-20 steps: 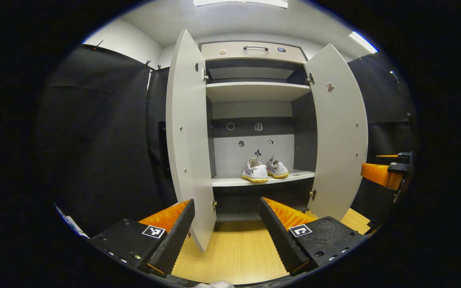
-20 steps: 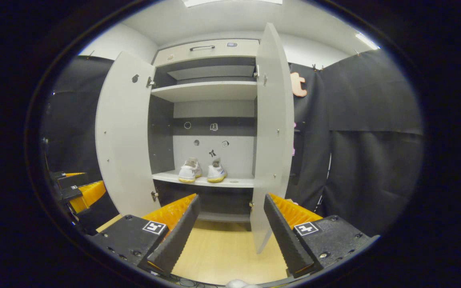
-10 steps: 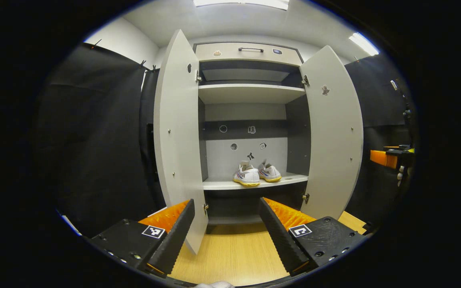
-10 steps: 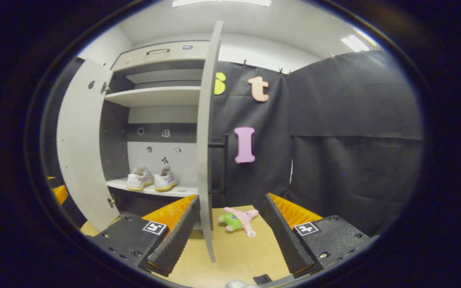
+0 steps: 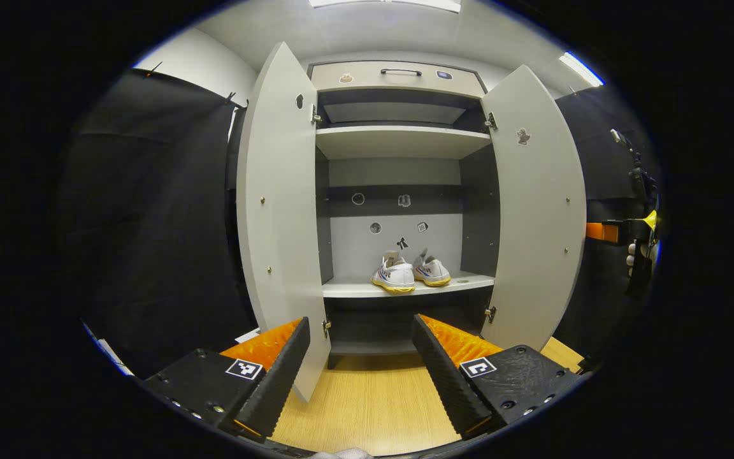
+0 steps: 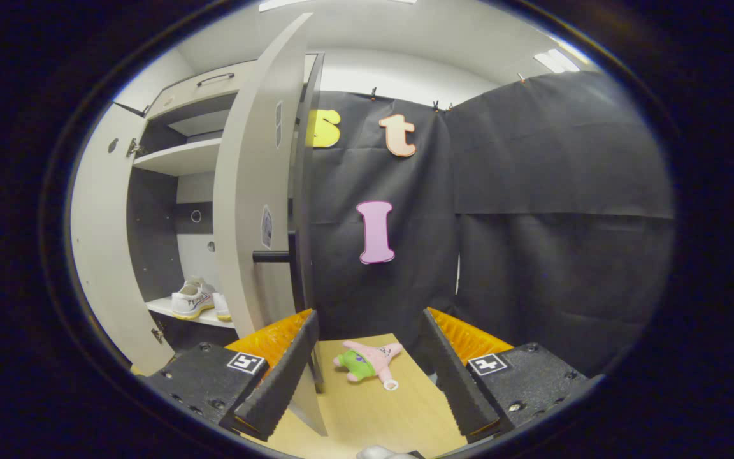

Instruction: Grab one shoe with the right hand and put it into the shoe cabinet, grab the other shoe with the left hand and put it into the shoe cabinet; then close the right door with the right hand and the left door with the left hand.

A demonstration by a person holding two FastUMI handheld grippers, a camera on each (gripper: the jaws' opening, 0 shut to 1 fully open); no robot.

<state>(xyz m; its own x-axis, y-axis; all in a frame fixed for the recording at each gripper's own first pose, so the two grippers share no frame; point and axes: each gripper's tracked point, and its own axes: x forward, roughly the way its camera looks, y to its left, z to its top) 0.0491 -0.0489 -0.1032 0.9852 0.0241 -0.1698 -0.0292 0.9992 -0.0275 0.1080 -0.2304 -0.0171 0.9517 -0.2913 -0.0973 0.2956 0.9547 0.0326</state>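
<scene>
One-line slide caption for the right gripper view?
Open right tongs beside the right door's outer face; shoes shelved inside, plush toy on the floor.

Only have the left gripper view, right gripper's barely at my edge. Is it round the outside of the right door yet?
Observer: Yes. The right gripper looks along the outer face of the right door, jaws open and empty.
Operator: Handle on that face?
Observer: A dark bar handle sticks out at about mid height.
Operator: Anything behind the door?
Observer: A plush toy lies on the floor beyond it.
</scene>
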